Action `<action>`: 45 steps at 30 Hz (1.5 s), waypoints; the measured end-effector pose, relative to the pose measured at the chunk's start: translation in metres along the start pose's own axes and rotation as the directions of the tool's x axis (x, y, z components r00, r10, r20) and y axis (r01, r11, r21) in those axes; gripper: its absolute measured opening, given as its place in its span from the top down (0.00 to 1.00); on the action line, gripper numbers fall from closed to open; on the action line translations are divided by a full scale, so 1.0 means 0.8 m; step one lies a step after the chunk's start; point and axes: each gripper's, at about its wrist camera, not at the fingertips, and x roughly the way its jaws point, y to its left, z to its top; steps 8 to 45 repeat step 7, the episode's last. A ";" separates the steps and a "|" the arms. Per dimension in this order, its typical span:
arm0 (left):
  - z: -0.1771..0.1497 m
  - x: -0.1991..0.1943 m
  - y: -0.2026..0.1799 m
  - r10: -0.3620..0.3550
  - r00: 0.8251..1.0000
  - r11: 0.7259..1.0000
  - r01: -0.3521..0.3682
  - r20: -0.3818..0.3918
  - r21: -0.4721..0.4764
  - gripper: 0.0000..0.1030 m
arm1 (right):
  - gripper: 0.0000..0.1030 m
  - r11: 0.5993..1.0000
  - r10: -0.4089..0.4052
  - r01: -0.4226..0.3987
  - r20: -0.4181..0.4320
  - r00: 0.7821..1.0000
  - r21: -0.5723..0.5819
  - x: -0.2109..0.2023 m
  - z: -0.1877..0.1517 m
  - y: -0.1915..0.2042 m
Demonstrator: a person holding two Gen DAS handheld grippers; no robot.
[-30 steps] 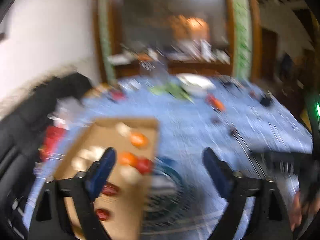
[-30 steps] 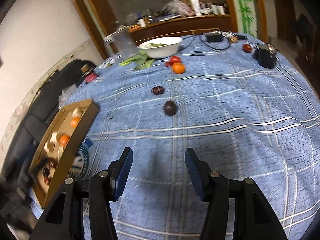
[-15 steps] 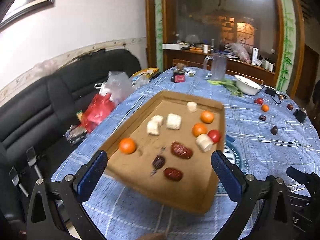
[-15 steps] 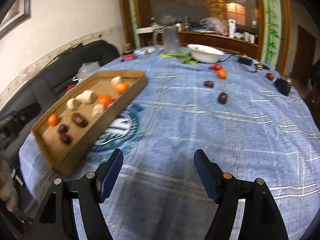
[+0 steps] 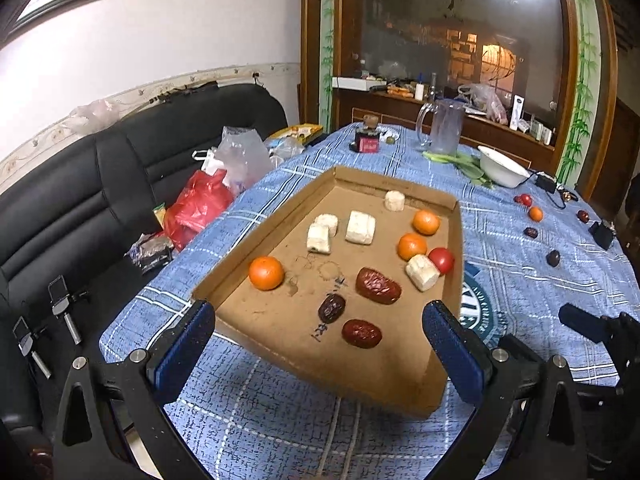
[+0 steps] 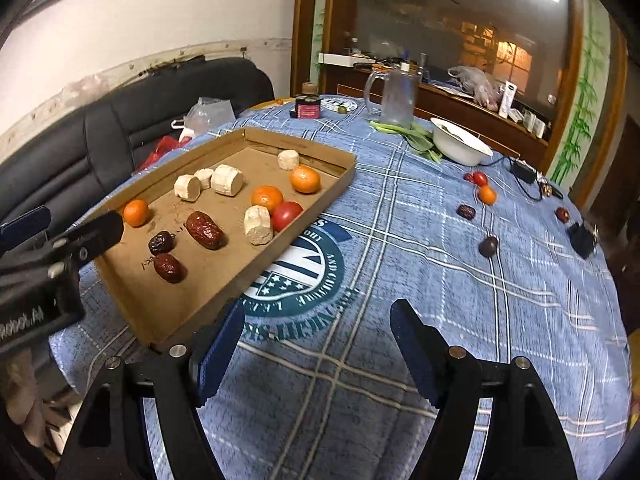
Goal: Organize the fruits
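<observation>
While both tools are being held low over the near edge of the tabletop [image 6: 400, 240], nothing is being gripped by either. The left tool [image 5: 318, 344] is being kept wide open, its blue pads framing the near end of the cardboard tray [image 5: 458, 240]; the right tool [image 6: 316, 354] is likewise being held wide open above the blue checked cloth, just right of the tray's near corner. Inside the tray, three oranges are being shown: one [image 5: 266, 273] near the left wall, two [image 5: 412, 246] toward the right wall. A red tomato [image 5: 441, 260] is lying against the right wall, touching a pale cylinder chunk [image 5: 422, 272]. Four more pale chunks [image 5: 360, 227] are lying farther back. Three dark red dates [image 5: 378, 285] are lying near the tray's front. Well apart from the tray, on the far right of the cloth, loose fruit is being left scattered: a tomato [image 6: 480, 178], a small orange [image 6: 487, 195], dates [image 6: 466, 211] and a dark round fruit [image 6: 488, 246]. A white bowl [image 6: 460, 146] and a clear jug [image 6: 394, 98] are standing farther back.
</observation>
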 end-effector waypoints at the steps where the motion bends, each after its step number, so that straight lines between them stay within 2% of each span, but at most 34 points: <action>1: -0.001 0.002 0.002 0.002 1.000 1.000 -0.002 -0.007 -0.003 0.00 | 0.23 1.000 0.006 -0.006 -0.003 1.000 0.003 0.002 0.001 0.001; 7: -0.004 0.013 0.009 -0.002 0.999 1.000 0.001 -0.044 -0.022 0.00 | 0.23 0.999 0.036 -0.036 -0.030 0.999 0.015 0.013 0.000 0.008; 45: -0.004 0.013 0.009 -0.002 0.999 1.000 0.001 -0.044 -0.022 0.00 | 0.23 0.999 0.036 -0.036 -0.030 0.999 0.015 0.013 0.000 0.008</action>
